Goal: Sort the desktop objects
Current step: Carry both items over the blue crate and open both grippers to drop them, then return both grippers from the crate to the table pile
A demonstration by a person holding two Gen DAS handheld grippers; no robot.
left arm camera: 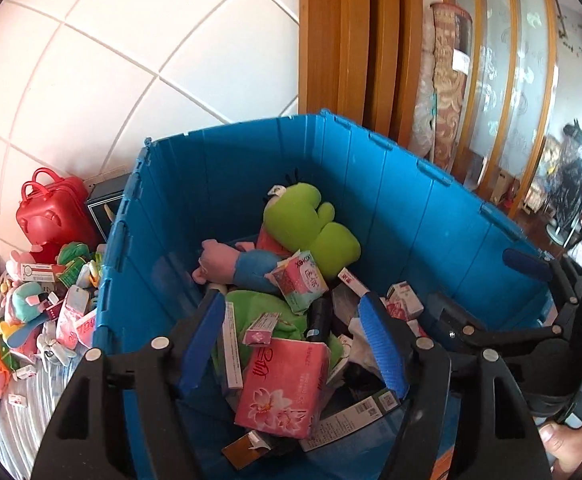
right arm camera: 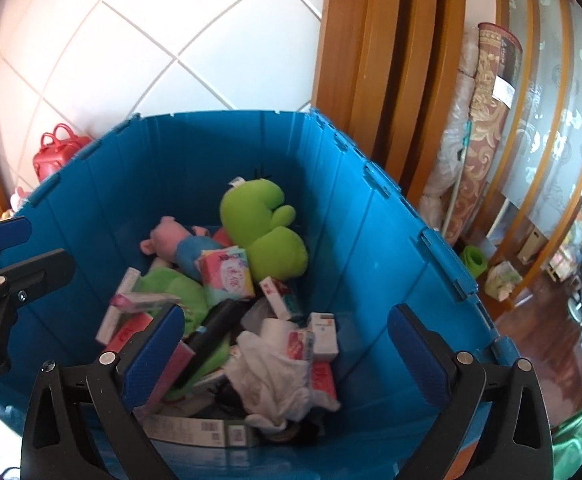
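Both grippers, left (left arm camera: 295, 336) & right (right arm camera: 287, 354), gape wide, empty, over deep blue plastic crate (right arm camera: 371, 248); lift straight out, clear of rim.

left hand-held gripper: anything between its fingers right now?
Nothing gripped. In the left wrist view the left hand-held gripper stands open over the blue bin; the pink tissue pack lies loose in the bin below the gap.
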